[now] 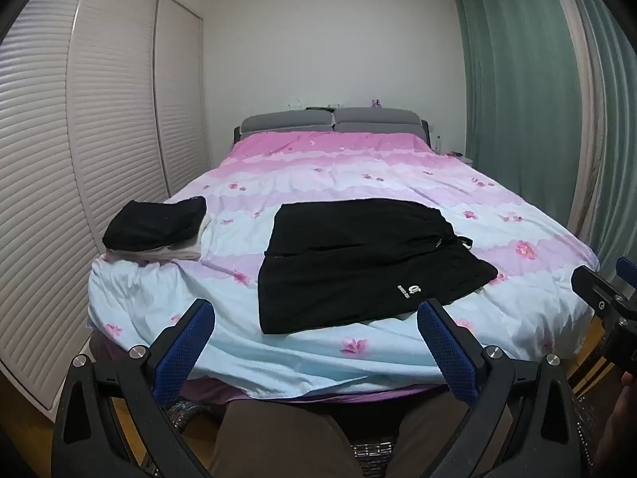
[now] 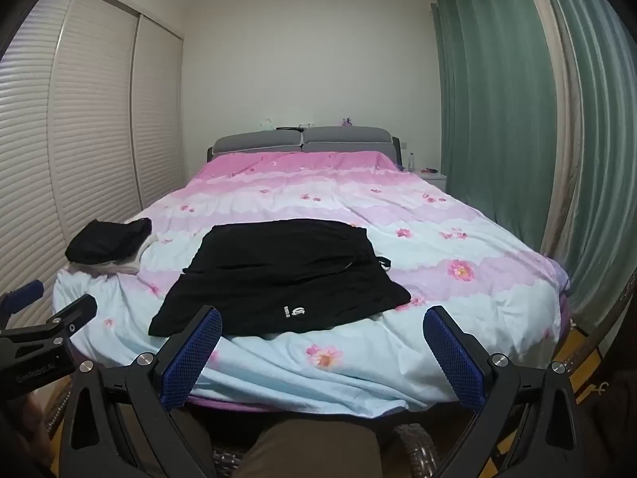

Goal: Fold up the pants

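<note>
- Currently, the black folded pants (image 1: 366, 263) with a small white logo are laid flat on the bed's pink and pale blue flowered cover (image 1: 318, 354), near its foot end and roughly at its middle; the same pants (image 2: 278, 275) are seen slightly left of centre from the right wrist camera.
- The left gripper (image 1: 314, 342) is held before the foot of the bed, its blue-padded fingers (image 1: 187, 342) spread wide with nothing between them.
- The right gripper (image 2: 322, 350) is likewise held short of the cover, its blue-padded fingers (image 2: 454, 354) spread wide and empty.
- Neither gripper is touching the pants.
- A small pile of folded clothes (image 1: 157, 225), black on top of pale pieces, is set at the bed's near left corner, well apart from the pants.
- Grey headboard cushions (image 1: 330, 121) are seen at the far end, white slatted wardrobe doors (image 1: 99, 119) on the left and green curtains (image 1: 517, 91) on the right.
- A person's brown-trousered knee (image 1: 278, 434) is visible below the left gripper.
</note>
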Demonstrator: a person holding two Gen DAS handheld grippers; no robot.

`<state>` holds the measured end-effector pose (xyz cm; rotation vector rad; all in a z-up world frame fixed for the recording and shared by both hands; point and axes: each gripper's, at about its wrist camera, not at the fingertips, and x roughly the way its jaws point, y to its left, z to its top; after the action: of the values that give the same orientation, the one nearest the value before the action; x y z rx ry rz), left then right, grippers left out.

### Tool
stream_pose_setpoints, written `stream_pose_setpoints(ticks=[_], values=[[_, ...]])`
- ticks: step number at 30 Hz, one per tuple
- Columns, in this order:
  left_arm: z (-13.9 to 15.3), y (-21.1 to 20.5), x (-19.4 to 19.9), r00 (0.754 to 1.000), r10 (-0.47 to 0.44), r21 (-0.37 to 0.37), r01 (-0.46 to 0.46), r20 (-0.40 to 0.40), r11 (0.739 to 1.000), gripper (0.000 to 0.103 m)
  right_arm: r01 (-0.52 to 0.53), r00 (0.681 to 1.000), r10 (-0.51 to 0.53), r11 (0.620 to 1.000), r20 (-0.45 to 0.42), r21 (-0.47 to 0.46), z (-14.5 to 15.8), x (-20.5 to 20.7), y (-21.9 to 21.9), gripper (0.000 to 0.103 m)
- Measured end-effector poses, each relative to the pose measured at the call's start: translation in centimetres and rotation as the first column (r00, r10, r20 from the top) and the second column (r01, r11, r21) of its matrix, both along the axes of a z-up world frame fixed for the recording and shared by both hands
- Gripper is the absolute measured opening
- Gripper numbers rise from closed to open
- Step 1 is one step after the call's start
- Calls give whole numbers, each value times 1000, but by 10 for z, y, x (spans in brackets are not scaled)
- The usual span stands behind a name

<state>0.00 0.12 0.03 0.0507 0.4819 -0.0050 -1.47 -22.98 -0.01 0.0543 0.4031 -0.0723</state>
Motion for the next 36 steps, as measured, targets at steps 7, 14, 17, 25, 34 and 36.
stream_pose_setpoints(ticks=[7, 14, 17, 25, 34, 36], values=[[6, -2, -2, 1000, -15, -6, 15, 26, 1000, 103, 0, 1000, 0, 1000, 9, -7, 2, -1, -2, 103], [12, -1, -7, 998, -23, -12, 24, 51, 1000, 103, -4, 1000, 5, 1000, 26, -11, 8, -5, -2, 103], [10, 10, -10, 998, -15, -21, 16, 60, 1000, 103, -3, 1000, 4, 1000, 29, -15, 9, -5, -2, 103], [11, 10, -10, 998, -3, -24, 4, 70, 1000, 103, -2, 999, 3, 1000, 34, -17, 7, -7, -1, 103], [11, 11, -9, 998, -4, -21, 5, 69, 1000, 103, -1, 999, 2, 1000, 37, -18, 9, -6, 0, 103], [11, 10, -9, 998, -3, -22, 5, 69, 1000, 103, -1, 999, 1, 1000, 38, -16, 10, -6, 0, 103]])
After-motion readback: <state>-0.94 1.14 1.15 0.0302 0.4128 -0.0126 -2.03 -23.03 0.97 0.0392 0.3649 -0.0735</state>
